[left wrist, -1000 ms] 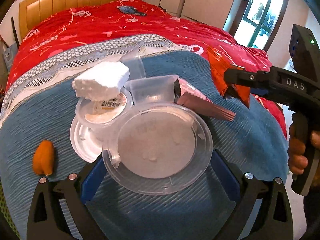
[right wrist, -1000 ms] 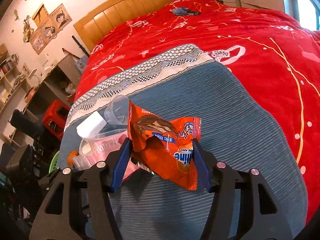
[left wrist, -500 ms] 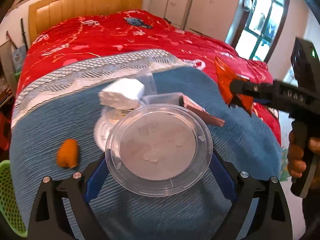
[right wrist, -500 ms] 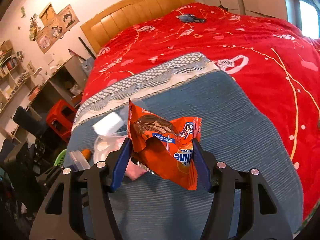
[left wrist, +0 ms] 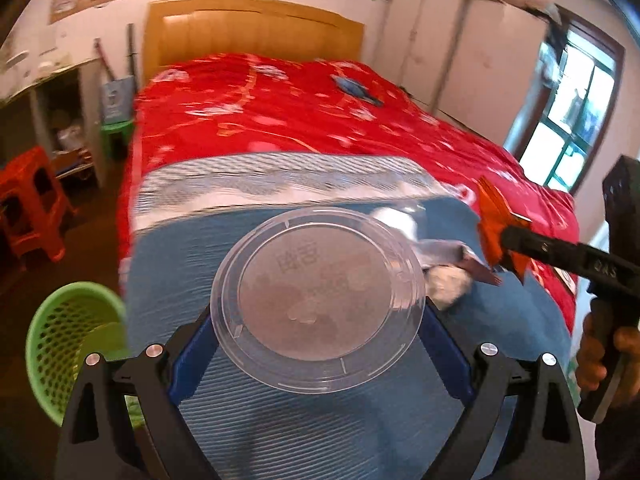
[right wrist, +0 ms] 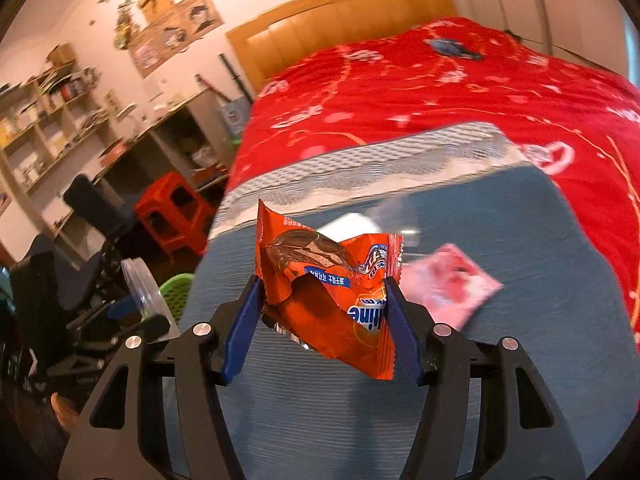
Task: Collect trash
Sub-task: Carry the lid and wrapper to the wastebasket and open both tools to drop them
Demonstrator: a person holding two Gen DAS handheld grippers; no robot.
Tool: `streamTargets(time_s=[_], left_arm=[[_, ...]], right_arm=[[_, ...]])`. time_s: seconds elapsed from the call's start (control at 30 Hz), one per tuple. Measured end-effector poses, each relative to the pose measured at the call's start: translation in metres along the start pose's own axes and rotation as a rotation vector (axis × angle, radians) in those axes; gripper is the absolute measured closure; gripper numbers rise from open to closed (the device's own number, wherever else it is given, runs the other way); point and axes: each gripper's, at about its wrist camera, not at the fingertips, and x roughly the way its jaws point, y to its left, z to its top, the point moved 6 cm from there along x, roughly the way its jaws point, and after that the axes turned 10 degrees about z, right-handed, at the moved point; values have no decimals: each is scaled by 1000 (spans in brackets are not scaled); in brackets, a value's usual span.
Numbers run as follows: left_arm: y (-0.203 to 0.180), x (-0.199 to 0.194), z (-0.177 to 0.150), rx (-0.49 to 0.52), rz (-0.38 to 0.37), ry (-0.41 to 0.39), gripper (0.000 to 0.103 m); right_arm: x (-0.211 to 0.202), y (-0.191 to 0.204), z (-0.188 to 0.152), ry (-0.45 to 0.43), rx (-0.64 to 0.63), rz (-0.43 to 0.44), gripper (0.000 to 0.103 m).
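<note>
My left gripper (left wrist: 319,316) is shut on a round clear plastic lid (left wrist: 320,248), its blue pads pressing the rim on both sides, and holds it above the blue blanket (left wrist: 320,420). My right gripper (right wrist: 322,286) is shut on a crumpled orange snack wrapper (right wrist: 304,248). In the left wrist view that right gripper (left wrist: 516,240) hangs at the right edge with the orange wrapper (left wrist: 490,216) in it, a hand on its handle. The right wrist view shows the lid (right wrist: 140,288) edge-on at the left. A green mesh basket (left wrist: 68,344) stands on the floor left of the bed.
A pink wrapper (right wrist: 448,284), a white foam piece (left wrist: 448,284) and clear cups, blurred, lie on the blue blanket. A red bedspread (left wrist: 300,120) covers the bed up to the wooden headboard. A red stool (left wrist: 28,200) and shelves stand on the left.
Both grippers rose and swung left, away from the trash pile. The lid came up off the pile. The green basket and the floor came into view at the left.
</note>
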Motion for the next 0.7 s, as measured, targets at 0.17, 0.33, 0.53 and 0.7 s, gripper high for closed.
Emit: streamTargets(time_s=[0.17,0.33,0.53,0.7], left_arm=[[68,-14,-4,-82,103,-10,13],[137,-21,-15,-171,200,-7,13],[202,-14,-31,-249,296,28,13],[247,0,-47,-301,358,69,13]], right_arm=[[29,45,1,37,-53,62,43],[53,81,-1,67,-93,110,43],[86,126,-8,117,-138,161,43],[107,148,-13,152,-158,189,43]])
